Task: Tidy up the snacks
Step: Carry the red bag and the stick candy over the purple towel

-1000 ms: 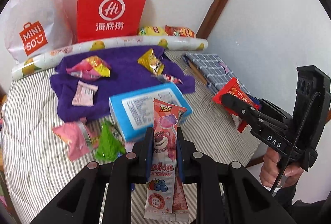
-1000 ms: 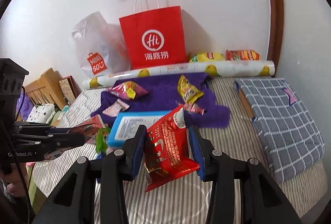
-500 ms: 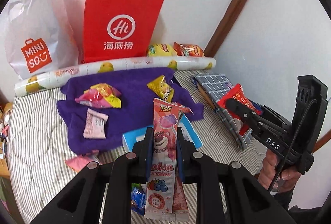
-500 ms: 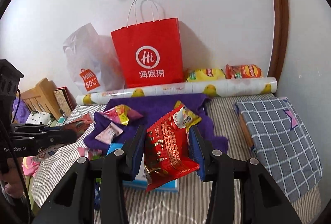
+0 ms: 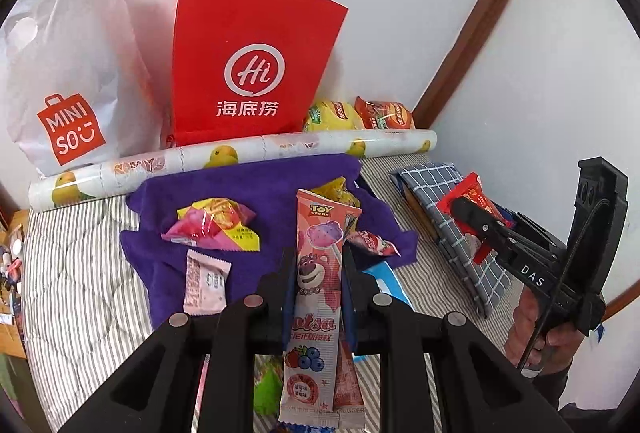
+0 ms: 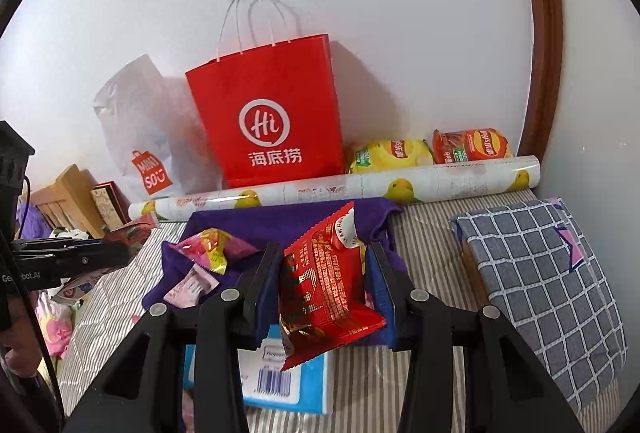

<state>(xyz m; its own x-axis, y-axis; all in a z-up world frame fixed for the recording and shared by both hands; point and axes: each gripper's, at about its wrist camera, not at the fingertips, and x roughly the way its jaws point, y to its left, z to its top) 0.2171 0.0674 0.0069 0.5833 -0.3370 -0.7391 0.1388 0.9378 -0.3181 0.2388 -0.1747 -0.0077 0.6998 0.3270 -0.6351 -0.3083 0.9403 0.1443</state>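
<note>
The red Haidilao paper bag [image 5: 256, 73] stands upright against the wall at the bed's [image 5: 80, 273] far edge, straight ahead of both tools and above them, its open mouth facing up. That is the relation the coming move seems to turn on: each snack must go forward and up over the bag's rim.

The left tool [image 5: 316, 273] is clamped on a long pink Lotso candy packet [image 5: 320, 293], its long axis running along the fingers and pointing at the bag. The right tool [image 6: 324, 285] grips a red crinkled snack pouch [image 6: 324, 285] across its width, the pouch standing up between the pads. Neither looks clearly nearer; the bag sits a little left of centre in both views.

Compared with a second ago, the bag is larger and lower in both views, the purple towel [image 5: 248, 185] has slid toward the tools, and the blue box [image 6: 288, 381] is now mostly hidden beneath them. Both grips are unchanged.
</note>
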